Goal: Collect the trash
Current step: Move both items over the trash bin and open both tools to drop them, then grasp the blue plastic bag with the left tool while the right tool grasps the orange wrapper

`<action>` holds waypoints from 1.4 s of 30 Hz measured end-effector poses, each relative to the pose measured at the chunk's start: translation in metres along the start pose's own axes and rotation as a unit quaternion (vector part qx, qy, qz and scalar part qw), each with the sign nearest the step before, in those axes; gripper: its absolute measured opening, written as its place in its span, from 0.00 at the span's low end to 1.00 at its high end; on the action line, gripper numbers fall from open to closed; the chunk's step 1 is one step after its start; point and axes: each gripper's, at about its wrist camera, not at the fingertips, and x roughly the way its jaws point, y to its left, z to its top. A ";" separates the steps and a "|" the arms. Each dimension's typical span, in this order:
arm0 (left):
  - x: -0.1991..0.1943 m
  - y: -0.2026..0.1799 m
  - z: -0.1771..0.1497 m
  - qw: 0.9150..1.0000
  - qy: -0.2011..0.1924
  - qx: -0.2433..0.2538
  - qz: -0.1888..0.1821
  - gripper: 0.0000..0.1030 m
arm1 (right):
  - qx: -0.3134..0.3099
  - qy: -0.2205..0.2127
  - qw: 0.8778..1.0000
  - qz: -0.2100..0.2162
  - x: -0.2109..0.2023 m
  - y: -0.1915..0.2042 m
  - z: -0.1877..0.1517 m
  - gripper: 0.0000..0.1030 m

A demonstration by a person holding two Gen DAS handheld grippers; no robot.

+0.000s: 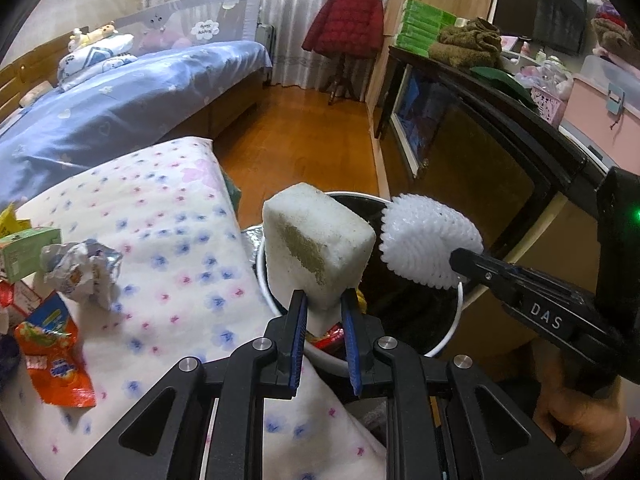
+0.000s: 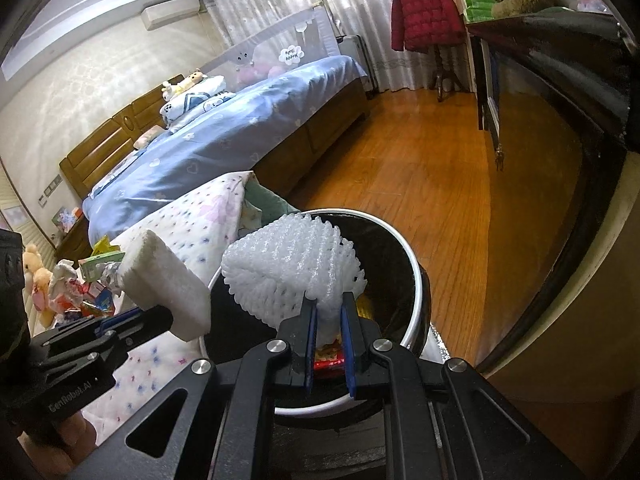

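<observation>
While both hung over the bin:
Left gripper (image 1: 324,312): clamped on the white sponge block (image 1: 318,248), frame centre.
Right gripper (image 2: 329,322): pinched the white foam net (image 2: 292,264).
Trash bin (image 2: 416,280): directly beneath, wrappers inside.

Bin's (image 1: 448,332) floor is hiding behind the foam block (image 1: 320,252) and foam net (image 1: 430,238); only scraps of red and yellow wrapper are peeking thru. Snack wrappers (image 1: 56,344) are running off the frame's left edge in the left wrist view, print too small to read. Right-hand view: a hand (image 2: 70,430) is showing only partly under the left claw's (image 2: 132,316) body.
</observation>
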 end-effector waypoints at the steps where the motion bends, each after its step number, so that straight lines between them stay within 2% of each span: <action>1: 0.002 -0.001 0.000 1.000 0.000 0.001 0.001 0.17 | 0.001 0.001 1.000 0.001 0.001 -0.001 0.001 0.11; 6: 0.010 -0.006 0.005 1.000 0.005 0.004 -0.001 0.17 | 0.006 0.008 1.000 -0.001 0.008 -0.006 0.004 0.11; 10: 0.016 -0.009 0.008 1.000 0.012 0.007 -0.004 0.17 | 0.014 0.012 1.000 -0.002 0.010 -0.012 0.004 0.15; 15: 0.022 -0.010 0.011 1.000 0.017 0.003 -0.010 0.24 | 0.026 0.018 0.999 0.002 0.013 -0.018 0.006 0.17; 17: 0.021 -0.010 0.010 1.000 0.017 0.003 -0.007 0.35 | 0.031 0.018 0.999 0.003 0.013 -0.020 0.007 0.26; 20: 0.018 -0.009 0.006 1.000 0.012 0.003 -0.003 0.43 | 0.034 0.017 0.999 0.007 0.012 -0.020 0.007 0.38; 25: 0.006 0.001 -0.006 1.000 0.009 -0.011 0.001 0.49 | 0.034 0.016 0.999 0.014 0.010 -0.015 0.005 0.41; 27: -0.001 0.006 -0.012 1.000 0.006 -0.018 0.008 0.54 | 0.035 0.014 0.999 0.019 0.009 -0.011 0.003 0.49; 29: -0.011 0.013 -0.022 0.999 -0.001 -0.024 0.025 0.62 | 0.033 0.010 0.999 0.027 0.007 -0.006 0.002 0.67; 42: -0.077 0.073 -0.074 0.991 -0.029 -0.106 0.072 0.64 | -0.006 0.019 0.997 0.076 0.007 0.057 -0.017 0.73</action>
